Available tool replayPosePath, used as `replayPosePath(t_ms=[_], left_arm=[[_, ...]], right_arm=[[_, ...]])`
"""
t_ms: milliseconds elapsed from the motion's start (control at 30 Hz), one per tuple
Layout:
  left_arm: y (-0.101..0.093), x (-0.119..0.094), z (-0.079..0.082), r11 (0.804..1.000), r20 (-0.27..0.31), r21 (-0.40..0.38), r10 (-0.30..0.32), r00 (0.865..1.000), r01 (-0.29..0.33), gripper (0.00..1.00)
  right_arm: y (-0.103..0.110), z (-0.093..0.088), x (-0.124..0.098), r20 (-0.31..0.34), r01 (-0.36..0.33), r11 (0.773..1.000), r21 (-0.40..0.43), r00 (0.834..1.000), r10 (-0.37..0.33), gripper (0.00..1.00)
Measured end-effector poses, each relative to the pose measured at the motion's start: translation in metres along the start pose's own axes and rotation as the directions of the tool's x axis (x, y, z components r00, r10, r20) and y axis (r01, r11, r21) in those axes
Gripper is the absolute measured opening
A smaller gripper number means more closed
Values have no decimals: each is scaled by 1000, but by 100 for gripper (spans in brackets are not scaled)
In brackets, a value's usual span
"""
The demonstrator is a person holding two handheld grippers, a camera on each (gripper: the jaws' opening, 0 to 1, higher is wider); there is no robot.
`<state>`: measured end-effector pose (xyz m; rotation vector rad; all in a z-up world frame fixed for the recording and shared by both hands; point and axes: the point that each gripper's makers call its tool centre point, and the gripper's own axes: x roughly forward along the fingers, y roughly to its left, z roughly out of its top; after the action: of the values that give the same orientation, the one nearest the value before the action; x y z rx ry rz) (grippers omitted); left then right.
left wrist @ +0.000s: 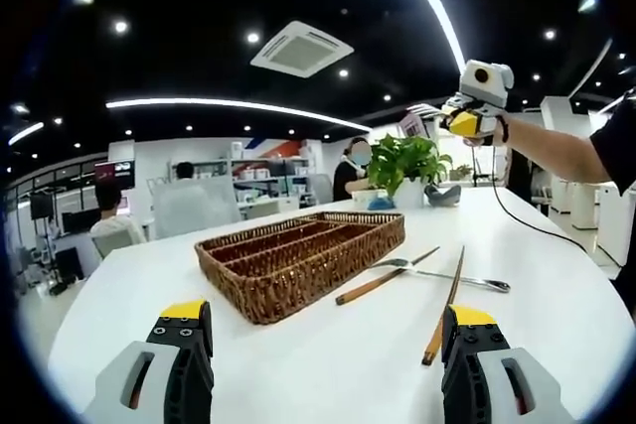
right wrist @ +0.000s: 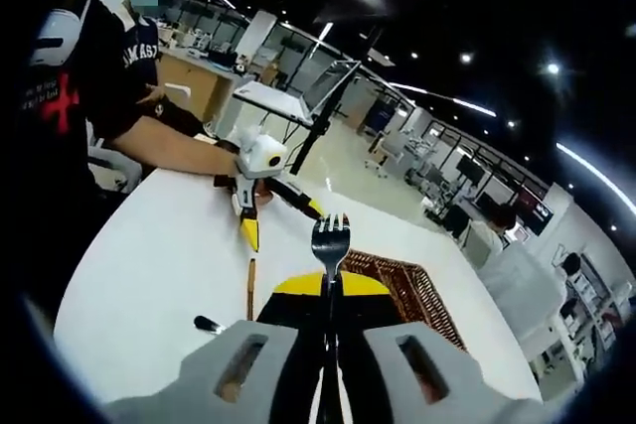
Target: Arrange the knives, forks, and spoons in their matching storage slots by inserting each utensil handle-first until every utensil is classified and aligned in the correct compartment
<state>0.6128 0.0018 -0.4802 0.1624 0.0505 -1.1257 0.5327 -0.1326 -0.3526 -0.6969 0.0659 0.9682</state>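
Right claw (right wrist: 329,290) clamps a fork (right wrist: 330,237) by its handle, tines up, raised well above the counter (right wrist: 149,265); in left gripper view it sits high, away from the basket (left wrist: 298,260). Left claw (left wrist: 323,330) hangs wide, holding nothing, low over the counter near the wicker basket with long slots. Beside the basket lie a spoon (left wrist: 442,277) and two brown-handled utensils (left wrist: 383,280), crossing each other, type unclear. Step in hand looks like carrying the fork to its slot: flip so the handle leads, line it up with the slot length, lower slowly, release only once seated. Left claw could steady the basket rim.
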Motion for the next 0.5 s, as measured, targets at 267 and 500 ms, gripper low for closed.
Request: replayPosePath(t_ms=[267,500], left_arm=[[5,0,2,1000,17,11,23,1000,-23,100],[2,2,1,1000,16,4,16,1000,-16,100]], right_arm=[[-8,-5,9,-10,-10,1000,12,1000,10,1],[-15,-9,17,-10,-19,1000,11,1000,19,0]])
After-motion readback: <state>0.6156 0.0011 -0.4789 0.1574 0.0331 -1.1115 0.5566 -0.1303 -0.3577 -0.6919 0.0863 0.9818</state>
